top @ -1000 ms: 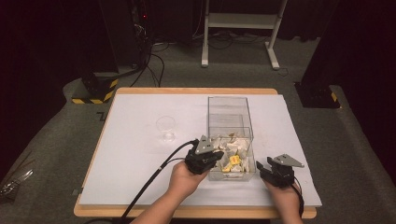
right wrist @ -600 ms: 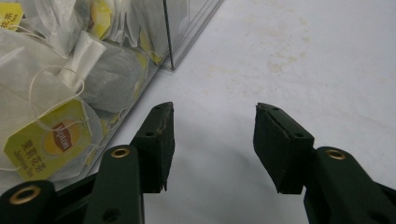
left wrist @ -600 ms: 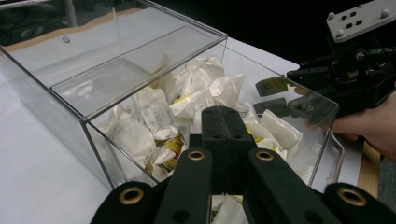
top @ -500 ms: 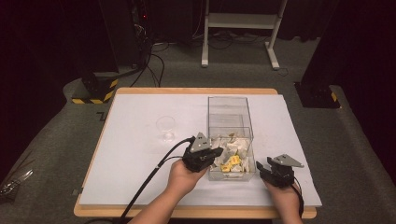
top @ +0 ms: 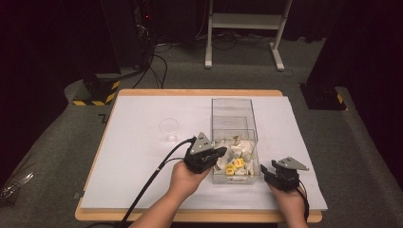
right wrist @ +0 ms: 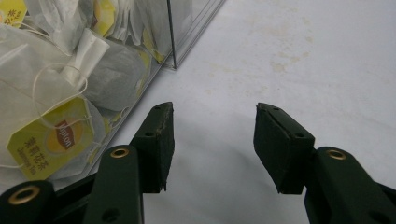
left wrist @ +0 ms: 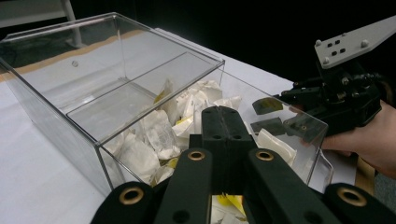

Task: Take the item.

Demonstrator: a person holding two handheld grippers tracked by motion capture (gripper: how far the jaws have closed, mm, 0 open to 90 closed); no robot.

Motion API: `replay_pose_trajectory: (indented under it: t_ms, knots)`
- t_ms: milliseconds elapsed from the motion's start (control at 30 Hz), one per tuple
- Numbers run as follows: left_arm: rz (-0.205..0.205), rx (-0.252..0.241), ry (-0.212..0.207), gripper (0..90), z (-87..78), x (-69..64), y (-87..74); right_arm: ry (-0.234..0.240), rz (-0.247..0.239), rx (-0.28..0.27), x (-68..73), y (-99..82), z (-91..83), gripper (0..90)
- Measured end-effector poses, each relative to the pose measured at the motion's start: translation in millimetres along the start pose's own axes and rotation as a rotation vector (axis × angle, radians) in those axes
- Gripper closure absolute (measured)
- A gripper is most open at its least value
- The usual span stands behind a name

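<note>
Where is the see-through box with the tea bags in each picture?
High view: the clear box stands mid-table, between the two grippers.
Left gripper view: it spans the left and middle.
Right gripper view: its corner fills the upper left.
Shared landmark: the yellow-tagged tea bags inside.

1. Left gripper [top: 216,153]: jaws pressed together, nothing between them, pointing toward 2 o'clock in the high view; left hand [top: 186,178] wraps its body.
2. Right gripper [top: 266,171]: jaws apart, empty, pointing toward 10 o'clock; right hand [top: 286,199] behind it at 5 o'clock.
</note>
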State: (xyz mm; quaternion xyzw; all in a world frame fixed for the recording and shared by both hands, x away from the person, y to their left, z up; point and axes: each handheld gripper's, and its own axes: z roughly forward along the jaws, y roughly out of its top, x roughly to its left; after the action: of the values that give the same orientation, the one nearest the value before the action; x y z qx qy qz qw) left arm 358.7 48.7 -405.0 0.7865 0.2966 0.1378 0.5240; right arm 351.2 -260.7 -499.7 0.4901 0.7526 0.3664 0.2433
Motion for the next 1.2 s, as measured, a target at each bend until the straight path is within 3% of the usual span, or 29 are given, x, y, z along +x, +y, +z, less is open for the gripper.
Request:
replay_pose_trajectory:
  t_ms: [733,1200]
  knots:
    - [0.006,-0.04,-0.002,90.0,-5.1,-1.5,5.6,0.0,-0.004,0.001,0.1,-0.4,-0.5,47.3]
    - [0.001,-0.071,0.029,90.0,-16.8,5.6,7.5,0.001,-0.004,0.004,0.3,-0.4,-0.4,47.3]
